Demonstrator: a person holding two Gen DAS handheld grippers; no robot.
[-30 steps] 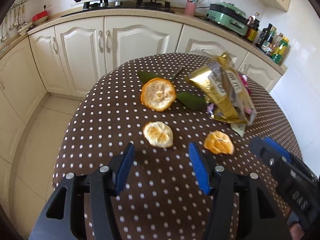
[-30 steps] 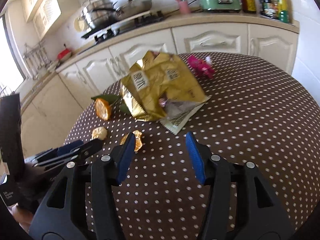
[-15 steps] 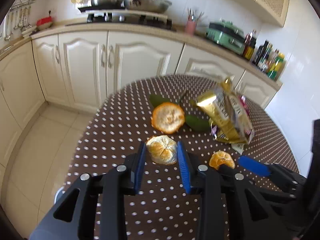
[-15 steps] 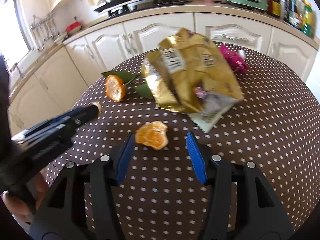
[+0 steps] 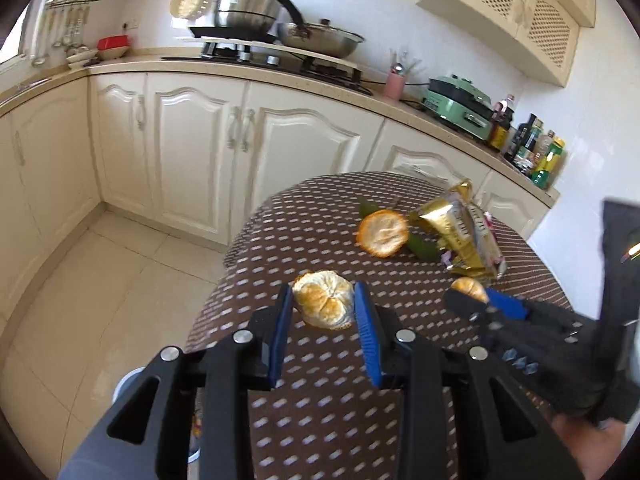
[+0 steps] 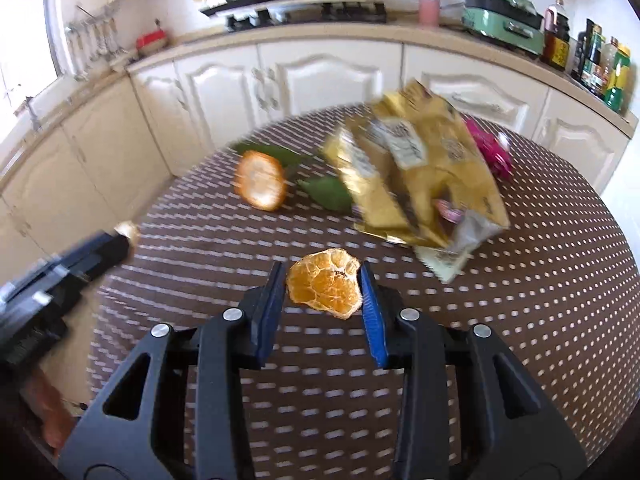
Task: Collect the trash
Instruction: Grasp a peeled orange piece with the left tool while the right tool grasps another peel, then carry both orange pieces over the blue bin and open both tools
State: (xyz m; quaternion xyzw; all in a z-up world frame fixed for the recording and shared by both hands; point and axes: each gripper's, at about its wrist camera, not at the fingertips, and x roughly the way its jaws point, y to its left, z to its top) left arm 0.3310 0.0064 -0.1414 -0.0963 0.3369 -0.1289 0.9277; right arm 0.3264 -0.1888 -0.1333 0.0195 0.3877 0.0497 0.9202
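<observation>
Two peel pieces gripped: pale orange peel (image 5: 325, 305) clamped between blue pads of left hand-held gripper (image 5: 323, 312), raised over the near edge of the dotted surface (image 5: 320, 240); darker orange peel (image 6: 325, 289) pinched in right hand-held gripper (image 6: 324, 296), jaws just closed onto it. Remaining on surface: round peel cup (image 6: 261, 185) on green leaves (image 6: 329, 195), beside gold snack bag (image 6: 416, 168); pink wrapper (image 6: 493, 151) behind bag.
</observation>
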